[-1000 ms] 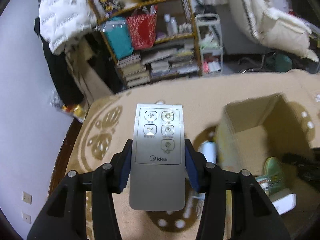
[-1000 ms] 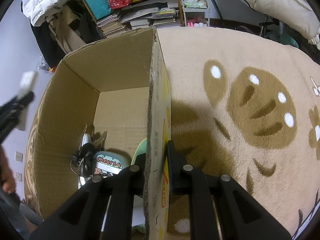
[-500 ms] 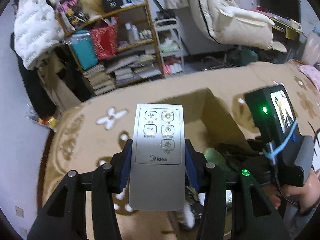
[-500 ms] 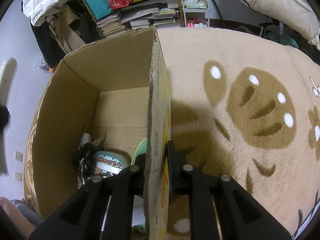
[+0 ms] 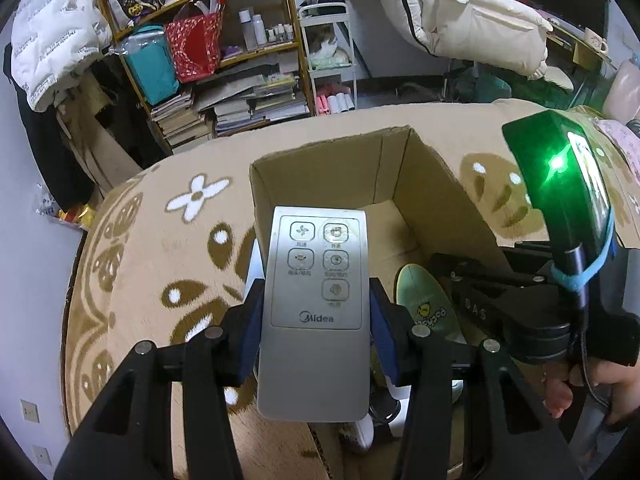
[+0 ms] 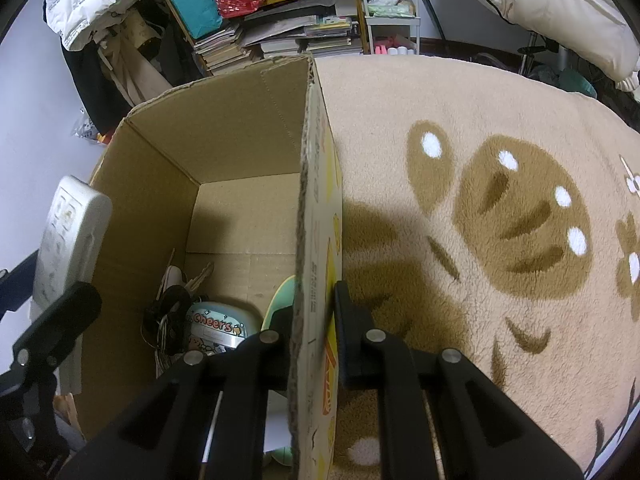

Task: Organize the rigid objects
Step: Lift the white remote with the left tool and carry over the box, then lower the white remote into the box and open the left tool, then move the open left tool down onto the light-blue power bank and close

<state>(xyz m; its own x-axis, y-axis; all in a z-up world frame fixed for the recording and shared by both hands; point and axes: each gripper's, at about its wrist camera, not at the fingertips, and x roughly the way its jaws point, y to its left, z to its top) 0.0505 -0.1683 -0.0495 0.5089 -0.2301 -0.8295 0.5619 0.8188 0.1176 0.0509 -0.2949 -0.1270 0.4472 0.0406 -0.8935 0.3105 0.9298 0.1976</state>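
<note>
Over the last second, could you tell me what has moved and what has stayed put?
The left tongs, shut on the remote, carried it from over the rug toward the cardboard box; it now hangs at the box's edge. The right tongs stayed clamped on the box wall, contents unmoved.

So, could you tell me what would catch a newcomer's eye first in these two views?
Probably the silver Midea remote, clamped between the left gripper's blue pads and held above the open cardboard box. Next, the right gripper pinching the box's right wall, one finger inside and one outside. Down in the box lie a round "Cheers" tin and a bunch of keys, all on a tan patterned carpet.
</note>
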